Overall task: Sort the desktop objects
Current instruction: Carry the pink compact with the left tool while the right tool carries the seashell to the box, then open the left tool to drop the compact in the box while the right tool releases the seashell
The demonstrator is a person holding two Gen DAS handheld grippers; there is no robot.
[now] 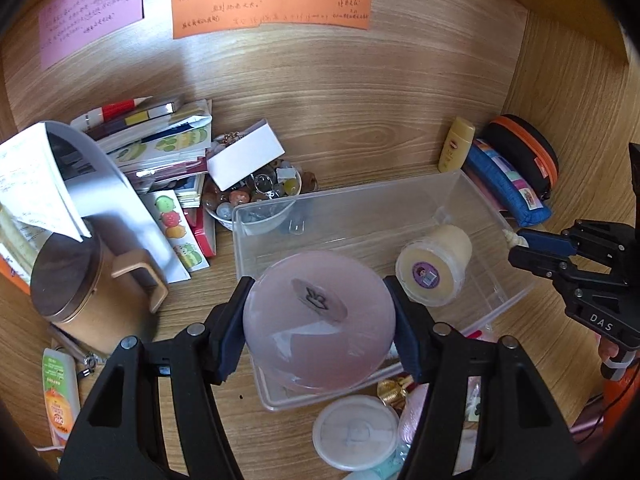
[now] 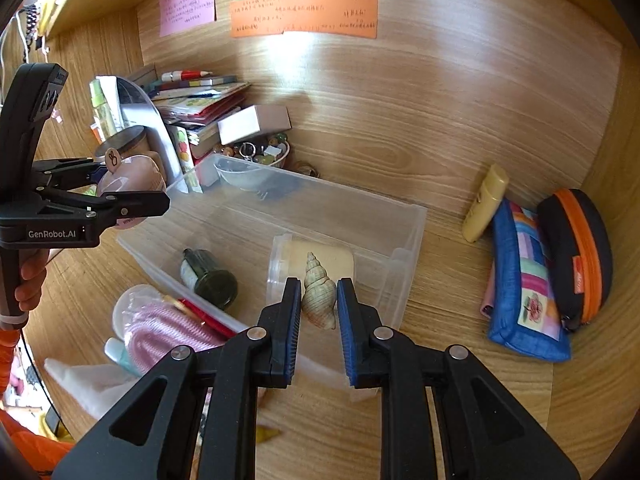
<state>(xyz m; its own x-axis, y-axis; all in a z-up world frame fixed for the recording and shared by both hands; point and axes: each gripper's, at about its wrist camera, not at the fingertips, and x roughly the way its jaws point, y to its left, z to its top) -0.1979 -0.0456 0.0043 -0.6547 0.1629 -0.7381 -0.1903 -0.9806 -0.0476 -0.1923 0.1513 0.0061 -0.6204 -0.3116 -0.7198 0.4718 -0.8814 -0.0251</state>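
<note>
My left gripper (image 1: 320,320) is shut on a round pink jar (image 1: 318,326) with a bunny sticker, held above the near end of a clear plastic bin (image 1: 504,216). It also shows in the right wrist view (image 2: 128,178). A cream jar (image 1: 434,270) lies on its side inside the bin. My right gripper (image 2: 319,304) is shut on a beige spiral seashell (image 2: 318,294), held over the bin's edge (image 2: 416,216) near the cream jar (image 2: 320,258). A dark green bottle (image 2: 210,278) lies in the bin.
A stack of books (image 1: 160,140), a bowl of beads (image 1: 256,196) and a brown mug (image 1: 80,288) stand left. A yellow tube (image 1: 456,144), blue pouch (image 1: 508,184) and black case (image 1: 528,148) lie right. A white lid (image 1: 356,432) and pink items (image 2: 160,336) lie near.
</note>
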